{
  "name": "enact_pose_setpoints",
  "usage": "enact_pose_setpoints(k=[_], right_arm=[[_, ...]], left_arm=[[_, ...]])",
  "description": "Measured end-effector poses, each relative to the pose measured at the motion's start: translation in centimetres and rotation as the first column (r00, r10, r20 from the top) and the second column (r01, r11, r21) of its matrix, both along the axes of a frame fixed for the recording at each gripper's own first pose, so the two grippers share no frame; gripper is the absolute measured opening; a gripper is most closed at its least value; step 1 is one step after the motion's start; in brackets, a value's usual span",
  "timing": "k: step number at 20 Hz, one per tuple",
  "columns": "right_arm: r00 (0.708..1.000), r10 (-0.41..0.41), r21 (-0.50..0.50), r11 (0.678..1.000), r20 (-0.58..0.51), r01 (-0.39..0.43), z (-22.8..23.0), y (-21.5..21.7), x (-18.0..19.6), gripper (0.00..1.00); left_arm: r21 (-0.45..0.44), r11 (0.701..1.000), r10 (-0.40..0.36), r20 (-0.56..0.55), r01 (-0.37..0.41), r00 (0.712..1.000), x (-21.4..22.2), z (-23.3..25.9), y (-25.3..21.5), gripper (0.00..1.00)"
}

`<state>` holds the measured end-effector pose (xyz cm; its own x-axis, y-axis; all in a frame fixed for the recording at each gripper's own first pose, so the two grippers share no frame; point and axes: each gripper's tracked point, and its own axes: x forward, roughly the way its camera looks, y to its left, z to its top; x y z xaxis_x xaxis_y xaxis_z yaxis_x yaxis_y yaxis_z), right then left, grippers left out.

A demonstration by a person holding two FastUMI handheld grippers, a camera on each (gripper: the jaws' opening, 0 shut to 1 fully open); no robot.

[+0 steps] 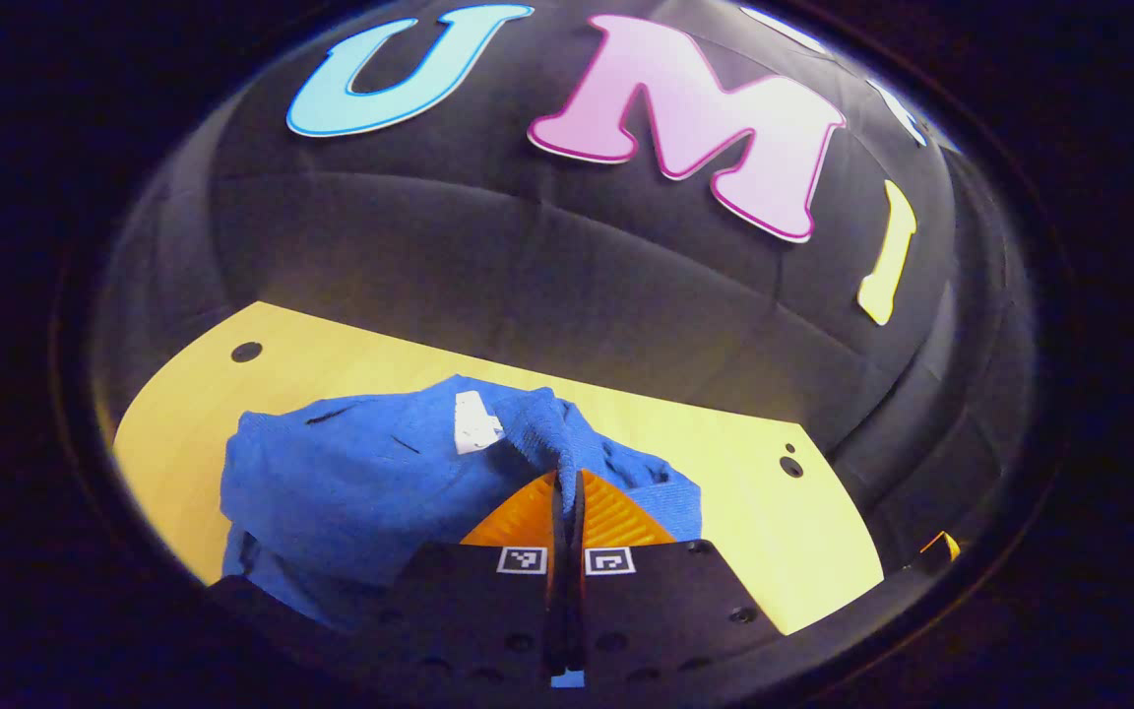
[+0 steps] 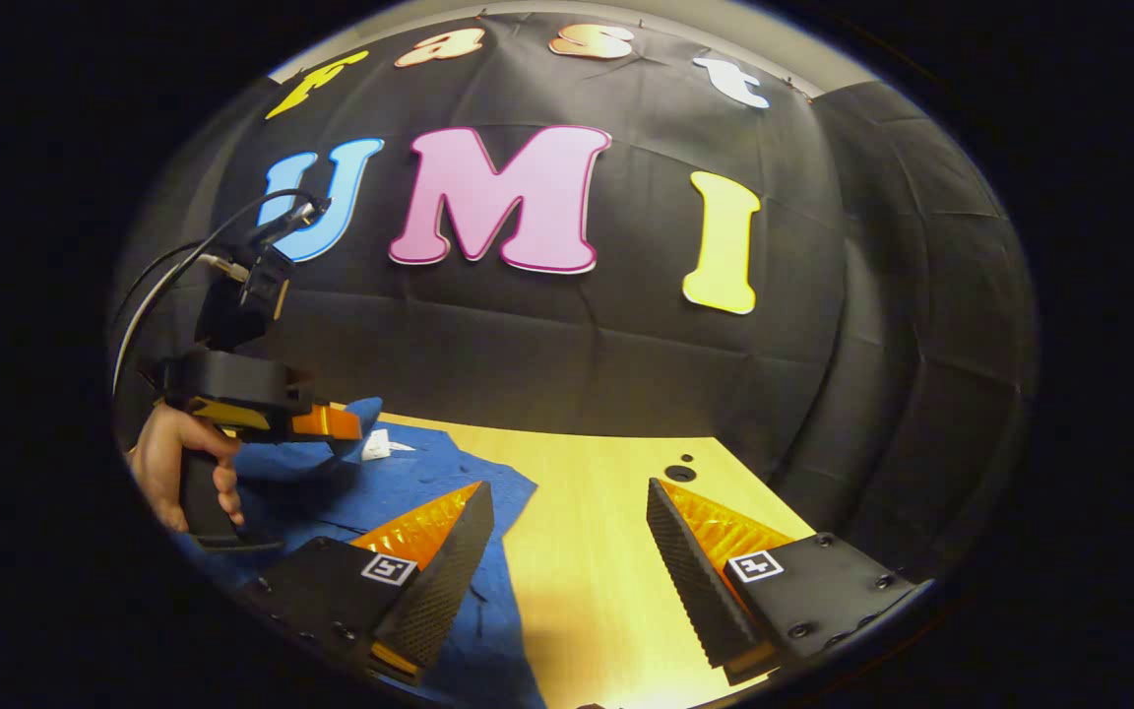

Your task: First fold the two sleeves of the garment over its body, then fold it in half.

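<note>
Blue garment lies on the yellow table, bunched, not flat; a white tag shows on its upper surface near the raised part. Left gripper: jaws pressed together on a pinch of blue cloth, which rises in a ridge from the garment up into the fingertips. Right gripper: jaws wide apart, nothing between them, held above the table at the garment's edge, one finger over the blue cloth, the other over bare wood. Handling, as judged: light, soft knit, no stiffness; it will drape and drag rather than hold a line, and a lifted layer may pull the layer beneath along. Not slippery, not fragile. Best hold is a thin edge — cuff or hem corner — pinched through one layer only; a mid-panel pinch just makes a tent. The left gripper view gives the pinch itself and most of the garment's crumpled spread, with a black hole in the table beyond the garment. The right gripper view gives the left gripper from the side, with the hand on its handle and its cables, and the garment's flat near edge.
</note>
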<state>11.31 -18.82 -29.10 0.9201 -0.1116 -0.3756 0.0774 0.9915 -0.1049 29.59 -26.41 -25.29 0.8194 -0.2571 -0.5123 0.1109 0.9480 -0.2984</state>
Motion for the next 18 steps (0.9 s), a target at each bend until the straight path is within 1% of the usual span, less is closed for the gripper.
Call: enact_pose_setpoints(k=[2,3,4,5,6,7,8,9,10,11,13,15,16,17,18], right_arm=[[1.0,-0.022,0.002,1.0,-0.005,0.022,-0.1,-1.1,-0.4,0.99],[1.0,-0.03,-0.004,1.0,-0.008,0.029,-0.2,-1.5,-0.7,0.98],[0.999,-0.034,-0.008,0.999,-0.013,0.034,-0.5,-1.9,-0.8,0.95],[0.999,-0.034,-0.006,0.999,-0.019,0.033,-0.7,-1.9,-1.1,0.95],[0.999,-0.034,-0.003,0.999,-0.025,0.033,-0.9,-1.9,-1.3,0.98],[0.999,-0.032,0.0,0.999,-0.032,0.032,-1.0,-1.8,-1.6,0.95],[0.999,-0.031,0.004,1.0,-0.039,0.031,-1.0,-1.7,-2.1,0.95],[0.998,-0.03,0.005,1.0,-0.048,0.03,-1.4,-1.5,-2.5,0.99],[0.998,-0.032,0.006,0.999,-0.054,0.032,-1.5,-1.4,-2.8,0.99],[0.998,-0.037,0.009,0.999,-0.058,0.037,-1.5,-1.2,-3.3,0.95],[0.996,-0.049,0.015,0.999,-0.072,0.05,-2.0,-0.9,-4.4,0.94],[0.993,-0.054,0.014,0.998,-0.102,0.055,-2.7,-0.1,-6.0,0.95],[0.99,-0.051,0.006,0.999,-0.133,0.052,-3.4,0.1,-7.3,0.99],[0.985,-0.047,0.001,0.999,-0.164,0.047,-4.0,0.4,-8.7,0.99],[0.981,-0.047,0.0,0.999,-0.188,0.048,-4.3,0.6,-9.9,0.95]], left_arm=[[0.036,0.999,-0.04,-0.027,0.041,0.999,-0.1,-1.6,-2.5,0.0],[0.043,0.997,-0.067,-0.039,0.069,0.997,-0.1,-2.3,-3.9,0.03],[0.055,0.994,-0.087,-0.057,0.09,0.995,-0.4,-3.0,-5.1,0.05],[0.07,0.993,-0.088,-0.069,0.093,0.994,-0.8,-3.2,-5.4,0.19],[0.064,0.993,-0.098,-0.065,0.102,0.993,-1.0,-3.3,-5.9,0.15],[0.053,0.994,-0.098,-0.047,0.1,0.994,-1.2,-3.1,-6.3,0.33],[0.036,0.994,-0.105,-0.024,0.106,0.994,-1.3,-2.5,-6.5,0.4],[0.03,0.993,-0.118,0.0,0.118,0.993,-1.7,-2.0,-6.8,0.63],[0.034,0.992,-0.126,0.024,0.126,0.992,-2.5,-1.2,-6.1,0.85],[0.041,0.991,-0.131,0.051,0.129,0.99,-3.1,-0.6,-5.5,0.85],[0.025,0.989,-0.147,0.105,0.145,0.983,-5.2,0.9,-4.3,0.85],[-0.007,0.988,-0.152,0.142,0.154,0.978,-8.4,2.0,-1.9,0.85],[-0.012,0.988,-0.148,0.144,0.151,0.979,-10.4,2.3,-0.4,0.85],[-0.012,0.989,-0.145,0.123,0.148,0.982,-12.4,2.2,1.4,0.85],[0.0,0.989,-0.145,0.091,0.145,0.985,-14.5,1.6,3.3,0.84]])
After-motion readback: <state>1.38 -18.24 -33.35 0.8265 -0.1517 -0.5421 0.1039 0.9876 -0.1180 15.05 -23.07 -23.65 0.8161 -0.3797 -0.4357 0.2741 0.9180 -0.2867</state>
